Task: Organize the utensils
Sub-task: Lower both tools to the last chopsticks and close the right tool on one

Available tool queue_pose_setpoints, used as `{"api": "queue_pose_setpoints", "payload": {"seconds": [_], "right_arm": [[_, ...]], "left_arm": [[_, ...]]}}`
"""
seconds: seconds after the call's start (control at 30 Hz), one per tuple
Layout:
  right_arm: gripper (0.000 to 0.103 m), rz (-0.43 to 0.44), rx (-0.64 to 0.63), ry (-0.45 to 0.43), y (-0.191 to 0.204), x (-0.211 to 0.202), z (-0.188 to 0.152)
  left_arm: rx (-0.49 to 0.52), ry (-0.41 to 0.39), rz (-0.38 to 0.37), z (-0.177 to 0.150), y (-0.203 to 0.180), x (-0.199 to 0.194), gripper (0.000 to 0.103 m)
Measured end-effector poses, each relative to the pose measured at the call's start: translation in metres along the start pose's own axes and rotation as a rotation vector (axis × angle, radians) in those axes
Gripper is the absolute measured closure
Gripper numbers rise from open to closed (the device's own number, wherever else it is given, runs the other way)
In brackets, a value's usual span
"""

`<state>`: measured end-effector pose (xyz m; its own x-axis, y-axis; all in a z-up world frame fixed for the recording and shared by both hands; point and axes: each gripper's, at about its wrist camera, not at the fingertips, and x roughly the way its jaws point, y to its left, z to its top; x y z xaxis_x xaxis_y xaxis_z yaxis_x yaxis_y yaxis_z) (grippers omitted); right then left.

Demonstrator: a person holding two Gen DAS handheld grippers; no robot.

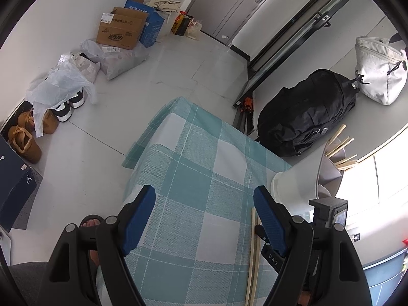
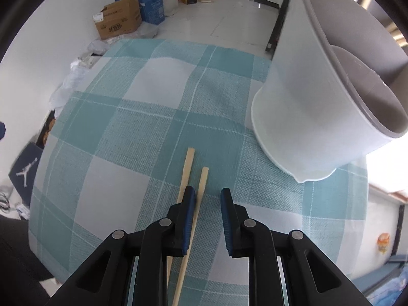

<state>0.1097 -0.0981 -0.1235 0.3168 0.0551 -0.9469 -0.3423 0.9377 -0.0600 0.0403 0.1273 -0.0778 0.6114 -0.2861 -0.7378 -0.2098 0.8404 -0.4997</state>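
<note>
Directly below the right gripper, whose ribbed blue pads stand a narrow gap apart pinching nothing, two pale wooden chopsticks lie flat on the cloth: one passes under the left pad, the other just inside it, neither pressed. At two o'clock from those pads stands a smooth white plastic holder with a grey inner cup, its round mouth tilted in the fisheye. The left gripper hangs spread wide over bare cloth; in its view the same holder sits at three o'clock, with more sticks fanning from its mouth. Underneath is a woven teal-and-white check tablecloth. Beyond, at eleven o'clock, cardboard boxes, plastic bags and shoes sit on pale floor tiles; a black backpack rests at two o'clock.
</note>
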Motion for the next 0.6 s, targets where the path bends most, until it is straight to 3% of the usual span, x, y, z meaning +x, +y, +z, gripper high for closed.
{"api": "queue_pose_setpoints", "payload": {"seconds": [0.3, 0.37, 0.5, 0.6], "right_arm": [[0.086, -0.013, -0.025, 0.004, 0.015, 0.009, 0.018], [0.096, 0.011, -0.032, 0.001, 0.017, 0.01, 0.02], [0.098, 0.059, -0.006, -0.006, 0.015, 0.01, 0.023], [0.098, 0.11, 0.02, -0.071, 0.008, -0.007, 0.026]], "left_arm": [[0.007, 0.015, 0.009, -0.001, 0.001, 0.001, 0.027], [0.011, 0.017, 0.019, -0.002, 0.002, 0.003, 0.027], [0.017, 0.032, 0.034, -0.004, 0.004, 0.008, 0.027], [0.03, 0.056, 0.047, -0.008, 0.004, 0.014, 0.027]]}}
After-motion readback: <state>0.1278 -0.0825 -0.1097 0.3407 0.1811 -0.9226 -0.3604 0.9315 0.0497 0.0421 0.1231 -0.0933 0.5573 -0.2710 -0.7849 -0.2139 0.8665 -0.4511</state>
